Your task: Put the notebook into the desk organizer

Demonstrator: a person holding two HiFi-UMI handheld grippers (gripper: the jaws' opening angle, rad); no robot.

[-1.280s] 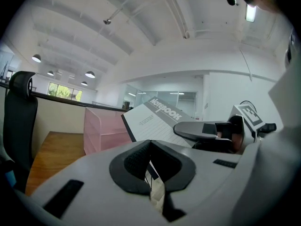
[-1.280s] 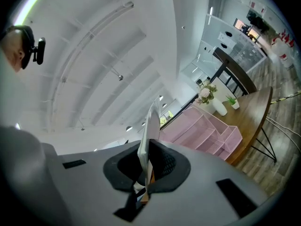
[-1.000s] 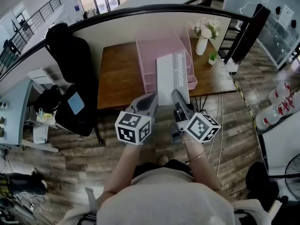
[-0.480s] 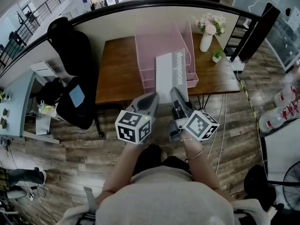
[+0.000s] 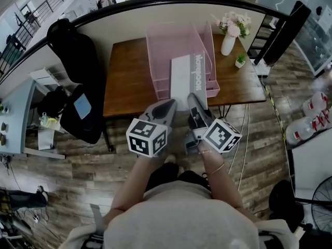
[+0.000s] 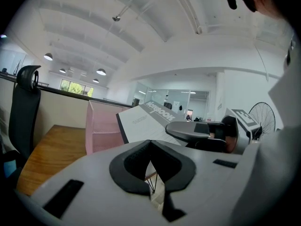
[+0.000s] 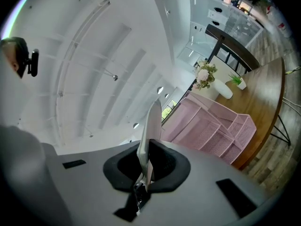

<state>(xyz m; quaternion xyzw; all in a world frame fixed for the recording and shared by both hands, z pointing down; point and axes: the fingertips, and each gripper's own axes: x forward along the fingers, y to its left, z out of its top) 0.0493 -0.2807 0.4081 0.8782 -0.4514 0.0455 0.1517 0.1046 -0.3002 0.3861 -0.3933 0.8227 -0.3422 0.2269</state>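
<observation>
A white notebook (image 5: 187, 82) with a grey spine is clamped edge-on at its near end by my right gripper (image 5: 193, 100), which is shut on it. Its far end reaches over the front of the pink mesh desk organizer (image 5: 174, 43) standing on the wooden table (image 5: 129, 82). In the right gripper view the notebook (image 7: 153, 126) rises between the pads of my right gripper (image 7: 146, 166), with the organizer (image 7: 207, 126) beyond. My left gripper (image 5: 168, 105) hovers just left of the notebook, shut on nothing. The left gripper view has the left gripper (image 6: 150, 145), the notebook (image 6: 146, 124) and the organizer (image 6: 101, 128) ahead.
A white vase of flowers (image 5: 229, 40) and a small potted plant (image 5: 239, 61) stand on the table to the right of the organizer. A black chair (image 5: 78, 87) hung with bags sits to the left of the table. A curved partition wall backs the table.
Both grippers have edged forward toward the organizer and slightly down. The notebook stays in the right gripper, and the left gripper keeps beside it.
</observation>
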